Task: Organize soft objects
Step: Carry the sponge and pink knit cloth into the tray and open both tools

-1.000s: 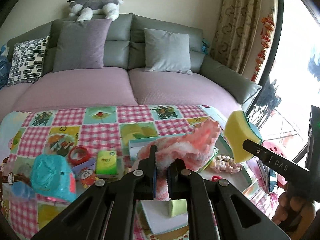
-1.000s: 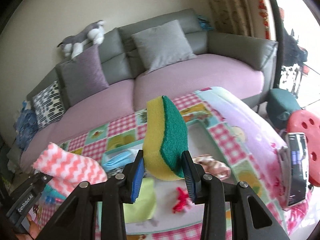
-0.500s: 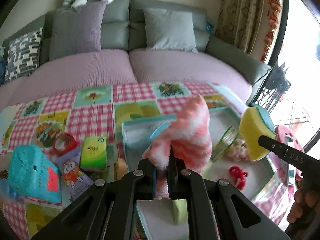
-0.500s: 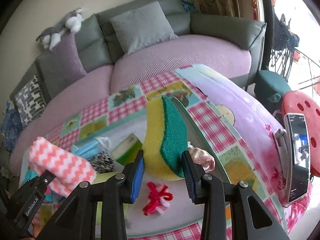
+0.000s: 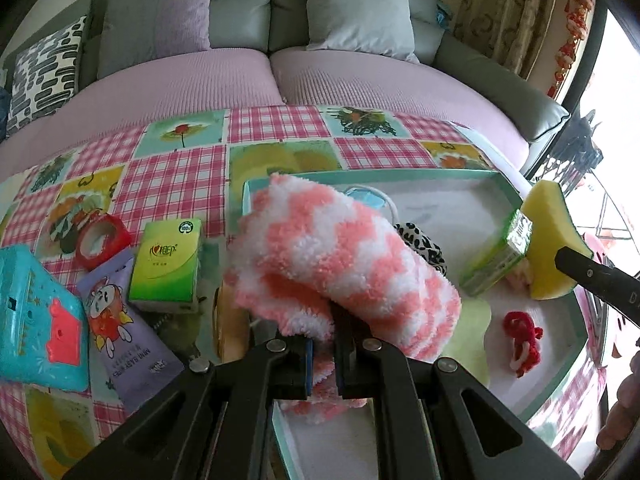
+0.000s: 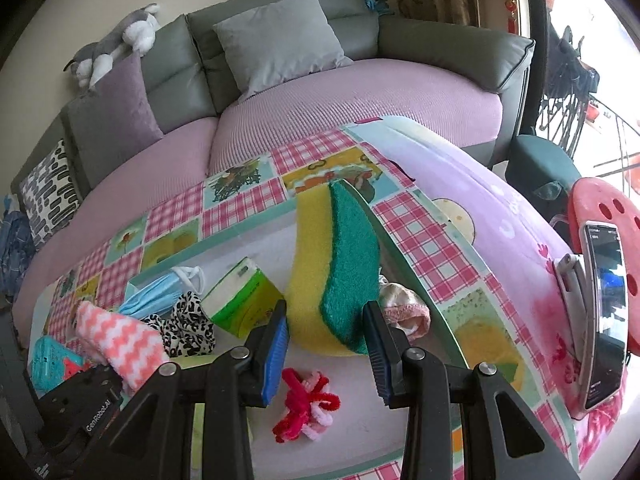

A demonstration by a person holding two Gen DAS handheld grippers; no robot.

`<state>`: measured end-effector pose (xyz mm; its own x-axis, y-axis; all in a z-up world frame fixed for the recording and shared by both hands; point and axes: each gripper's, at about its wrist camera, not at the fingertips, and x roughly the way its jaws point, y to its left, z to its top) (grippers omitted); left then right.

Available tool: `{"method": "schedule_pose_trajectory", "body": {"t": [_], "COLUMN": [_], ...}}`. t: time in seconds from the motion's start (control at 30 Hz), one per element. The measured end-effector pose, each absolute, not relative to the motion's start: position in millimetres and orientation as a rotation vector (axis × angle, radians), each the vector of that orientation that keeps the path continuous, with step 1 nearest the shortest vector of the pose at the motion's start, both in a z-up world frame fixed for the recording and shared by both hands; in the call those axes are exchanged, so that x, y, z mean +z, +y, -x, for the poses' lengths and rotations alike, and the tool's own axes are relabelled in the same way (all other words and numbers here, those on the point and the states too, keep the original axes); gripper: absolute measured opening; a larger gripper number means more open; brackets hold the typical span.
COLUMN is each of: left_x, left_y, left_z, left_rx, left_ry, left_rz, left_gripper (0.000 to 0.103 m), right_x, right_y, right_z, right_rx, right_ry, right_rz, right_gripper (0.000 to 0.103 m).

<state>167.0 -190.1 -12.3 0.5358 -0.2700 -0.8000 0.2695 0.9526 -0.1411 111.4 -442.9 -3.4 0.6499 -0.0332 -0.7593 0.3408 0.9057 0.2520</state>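
Observation:
My left gripper (image 5: pixel 322 354) is shut on a fluffy pink-and-white sock (image 5: pixel 344 256), held over the left end of the white tray (image 5: pixel 440 178); the sock also shows in the right wrist view (image 6: pixel 120 340). My right gripper (image 6: pixel 326 340) is shut on a yellow-and-green sponge (image 6: pixel 334 272), upright over the tray's right side by its rim (image 6: pixel 400 252); it also shows in the left wrist view (image 5: pixel 548 240). In the tray lie a blue face mask (image 6: pixel 160 294), a leopard-print scrunchie (image 6: pixel 184 326), a green tissue pack (image 6: pixel 240 300), a pink scrunchie (image 6: pixel 404 312) and a red yarn bow (image 6: pixel 304 408).
On the checked tablecloth left of the tray lie a green tissue pack (image 5: pixel 168 266), a red tape roll (image 5: pixel 100 242), a purple tube (image 5: pixel 124 336) and a teal box (image 5: pixel 36 320). A sofa (image 5: pixel 280 76) stands behind. A phone on a stand (image 6: pixel 600 320) sits at the right.
Both grippers have come down and forward toward the tray. The sock now hangs low over its left end, and the sponge has dropped close to its right side.

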Motion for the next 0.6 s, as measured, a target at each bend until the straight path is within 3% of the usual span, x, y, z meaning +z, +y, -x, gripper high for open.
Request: {"method": "schedule_pose_trajectory", "body": {"t": [0.17,0.2,0.27,0.3,0.33,0.4,0.6], "left_x": [-5,-3,3,5,8,16,25], "left_y": [-189,-189,-188,-188,-187,-185,-180], "left_z": [-165,-165,-162,-162,-160,-157,-150], "left_rx": [-0.316,-0.316,-0.312,-0.308,-0.309,-0.319,-0.305], "left_ry": [0.969,0.974,0.983,0.982,0.98,0.979,0.988], "left_rz": [-0.001,-0.003,-0.009,-0.008,-0.005,0.002,-0.001], "left_gripper": [0.01,0.014,0.033,0.046,0.053,0.056,0.06], "right_x": [0,2,4,4,5,7,14], "right_y": [-445,-445,-445,-445,-444,-443,-439], "right_z": [-110,-109,-108,-108,-108,-107,-104], "right_rx": [-0.221,-0.222,-0.223,-0.221,-0.219,-0.225,-0.219], "right_ry": [0.835,0.833,0.831,0.832,0.833,0.835,0.832], "right_rz": [-0.4,-0.399,-0.396,-0.395,-0.391,-0.379,-0.346], "right_gripper": [0.04,0.04,0.041,0.045,0.05,0.056,0.057]}}
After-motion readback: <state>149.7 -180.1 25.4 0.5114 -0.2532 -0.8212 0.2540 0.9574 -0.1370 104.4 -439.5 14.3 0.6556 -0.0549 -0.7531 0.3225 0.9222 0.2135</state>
